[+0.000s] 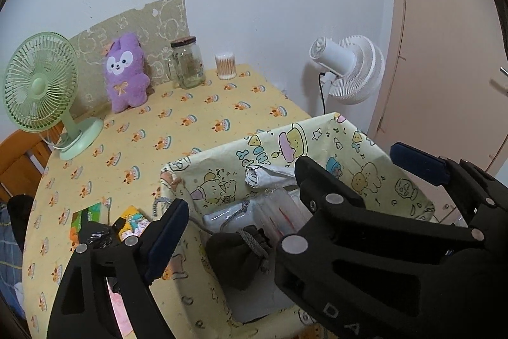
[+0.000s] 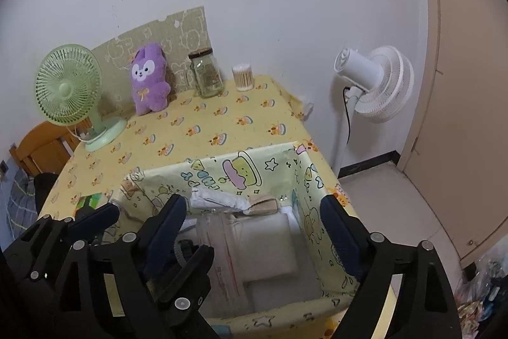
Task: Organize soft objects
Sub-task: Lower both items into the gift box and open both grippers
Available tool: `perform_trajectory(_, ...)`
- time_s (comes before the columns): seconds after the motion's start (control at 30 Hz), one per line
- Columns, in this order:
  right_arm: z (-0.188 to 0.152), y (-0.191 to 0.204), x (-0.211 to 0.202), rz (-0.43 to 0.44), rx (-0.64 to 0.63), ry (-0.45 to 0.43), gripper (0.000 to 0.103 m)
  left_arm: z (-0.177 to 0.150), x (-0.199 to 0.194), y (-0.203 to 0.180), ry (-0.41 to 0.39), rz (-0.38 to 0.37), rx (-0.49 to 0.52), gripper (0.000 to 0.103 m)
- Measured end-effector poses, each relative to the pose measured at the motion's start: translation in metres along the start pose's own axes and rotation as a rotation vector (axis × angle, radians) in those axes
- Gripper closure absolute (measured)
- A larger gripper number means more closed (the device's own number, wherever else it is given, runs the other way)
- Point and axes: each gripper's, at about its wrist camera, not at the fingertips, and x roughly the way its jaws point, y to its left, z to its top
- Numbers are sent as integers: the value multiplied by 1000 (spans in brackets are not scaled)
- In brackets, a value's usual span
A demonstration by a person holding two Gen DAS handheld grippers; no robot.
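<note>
Two fans are seen: a pale green desk fan (image 1: 41, 84) on the bench (image 1: 197, 116), which is covered by a yellow patterned cloth, and a white pedestal fan (image 2: 377, 81) on the tiled floor by a white wall. One purple plush rabbit (image 1: 127, 73), one glass jar (image 1: 187, 62) and one tub of cotton swabs (image 1: 226, 65) are lined along the back. A yellow cartoon-printed fabric box (image 2: 254, 173) holds a dark drawstring pouch (image 1: 241, 256), white folded items and clear plastic. The left claw (image 1: 285, 189) and right claw (image 2: 254, 215) are both held wide over the box, nothing gripped.
</note>
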Motion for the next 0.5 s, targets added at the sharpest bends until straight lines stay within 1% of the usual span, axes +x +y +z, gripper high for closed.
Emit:
perform_trajectory(0.23,1,10,-24,2,-10,-48,11,-3,-24,5,-47,13,-8,11)
perform_trajectory(0.37,0,18,-35,-9,-22,-68,6,-5,-36,9,-71,19,-12,11)
perform_trajectory(0.5,-1,25,-46,-7,-26,-76,5,-7,-47,14,-90,27,-16,11)
